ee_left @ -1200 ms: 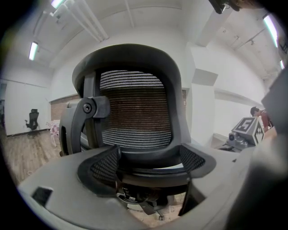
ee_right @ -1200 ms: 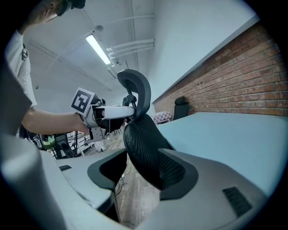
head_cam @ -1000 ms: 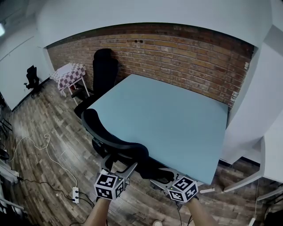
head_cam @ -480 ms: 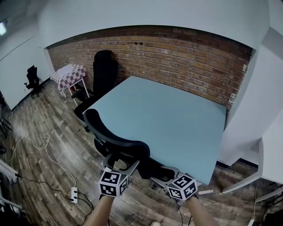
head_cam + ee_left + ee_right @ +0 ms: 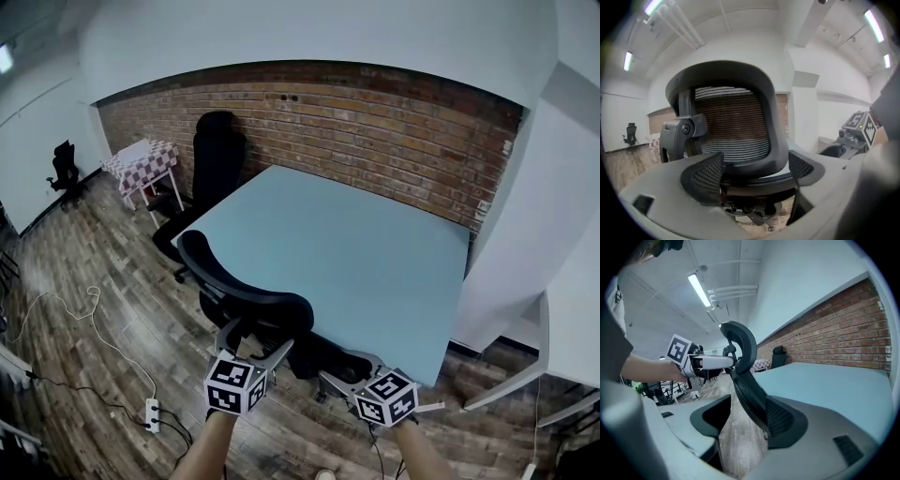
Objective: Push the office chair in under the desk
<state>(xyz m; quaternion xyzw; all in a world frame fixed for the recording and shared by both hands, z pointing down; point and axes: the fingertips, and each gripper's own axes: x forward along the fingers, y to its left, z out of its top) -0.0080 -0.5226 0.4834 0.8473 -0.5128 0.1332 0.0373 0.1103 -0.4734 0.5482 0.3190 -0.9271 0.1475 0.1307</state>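
Little differs from a second ago. The office chair (image 5: 239,291) stands at the counter (image 5: 347,253) edge toward 7 o'clock in the head view, seat tucked beneath, and its curved back now sits slightly nearer that edge. The left tool (image 5: 255,337) remains at 6 o'clock of the chair back, its jaws spread wide, with the lower rim of the back lying between the pads but not clamped. The right tool (image 5: 349,368), just toward 3 o'clock of it, is also spread open, and the back's side edge runs between its jaws unpinched.
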